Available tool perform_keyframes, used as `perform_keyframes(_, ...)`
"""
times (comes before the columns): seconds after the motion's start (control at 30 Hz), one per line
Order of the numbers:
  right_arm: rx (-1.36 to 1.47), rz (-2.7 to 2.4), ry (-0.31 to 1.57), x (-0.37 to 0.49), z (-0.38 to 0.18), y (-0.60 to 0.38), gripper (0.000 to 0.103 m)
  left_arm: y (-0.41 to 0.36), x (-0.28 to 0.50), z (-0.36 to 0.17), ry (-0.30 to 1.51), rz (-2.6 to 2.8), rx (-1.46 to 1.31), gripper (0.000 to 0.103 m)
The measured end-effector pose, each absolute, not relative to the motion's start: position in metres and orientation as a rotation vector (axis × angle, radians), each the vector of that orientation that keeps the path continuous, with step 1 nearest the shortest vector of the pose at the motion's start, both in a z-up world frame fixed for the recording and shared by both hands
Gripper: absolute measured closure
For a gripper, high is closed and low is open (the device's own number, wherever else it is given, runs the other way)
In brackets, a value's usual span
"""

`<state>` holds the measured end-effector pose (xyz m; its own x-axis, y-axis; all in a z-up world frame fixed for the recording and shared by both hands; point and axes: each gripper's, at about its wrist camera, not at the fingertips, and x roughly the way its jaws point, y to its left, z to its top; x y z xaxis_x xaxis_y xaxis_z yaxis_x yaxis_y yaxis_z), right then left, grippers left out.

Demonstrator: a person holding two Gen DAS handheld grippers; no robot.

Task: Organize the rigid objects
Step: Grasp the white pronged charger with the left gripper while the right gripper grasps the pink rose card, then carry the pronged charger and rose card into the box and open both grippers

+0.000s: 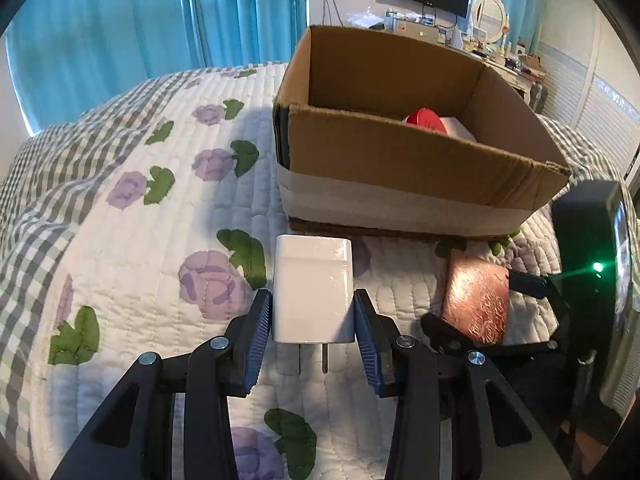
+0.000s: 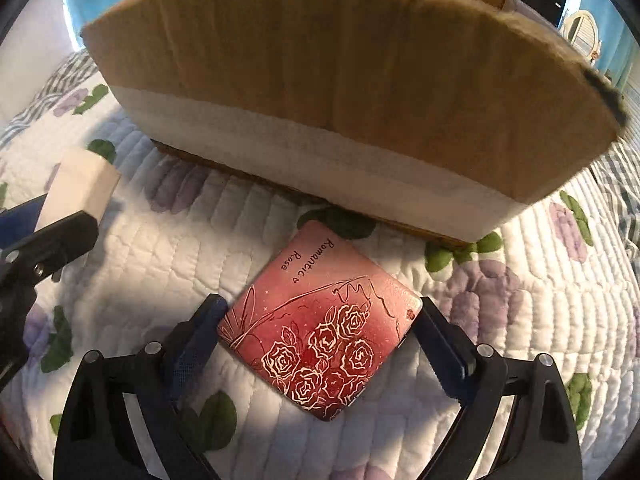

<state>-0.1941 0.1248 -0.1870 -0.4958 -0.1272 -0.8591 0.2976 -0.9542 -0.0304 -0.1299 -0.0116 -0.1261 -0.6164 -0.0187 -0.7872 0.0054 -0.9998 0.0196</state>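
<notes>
My left gripper (image 1: 313,312) is shut on a white plug adapter (image 1: 313,286), its two prongs pointing back at me, just above the quilt in front of the cardboard box (image 1: 400,160). My right gripper (image 2: 320,320) is shut on a flat pink tin (image 2: 320,332) printed with roses, gripped at two opposite corners, close to the box's near wall (image 2: 340,80). The tin and right gripper show at the right of the left wrist view (image 1: 476,300). The adapter shows at the left of the right wrist view (image 2: 78,188).
The open box holds a red object (image 1: 426,119) and a white one (image 1: 460,128). The floral quilt (image 1: 160,220) covers the bed. Blue curtains (image 1: 140,20) hang behind, and a cluttered desk (image 1: 460,36) with a monitor stands at the back right.
</notes>
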Motion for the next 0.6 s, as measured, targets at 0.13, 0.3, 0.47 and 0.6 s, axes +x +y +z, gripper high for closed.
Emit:
perform_keyframes(0.13, 1.394, -2.518, 0.205, -0.182, -0.174, 0.134, 0.01, -0.011, -0.127, -0.118, -0.03, -2.813, 1.361, 0.062)
perform_keyframes(0.3, 1.319, -2.557, 0.209, -0.163, -0.139, 0.142, 0.01, -0.011, -0.115, -0.099, -0.038, -2.842, 1.322, 0.062)
perform_keyframes(0.47, 1.249, -2.575, 0.191, -0.145, -0.093, 0.149, 0.01, -0.009, -0.105, -0.066, -0.036, -2.893, 1.243, 0.062)
perform_keyframes(0.6, 1.167, -2.6, 0.232, -0.14, -0.043, 0.16, 0.01, -0.005, -0.105, -0.035, -0.026, -2.955, 1.169, 0.062)
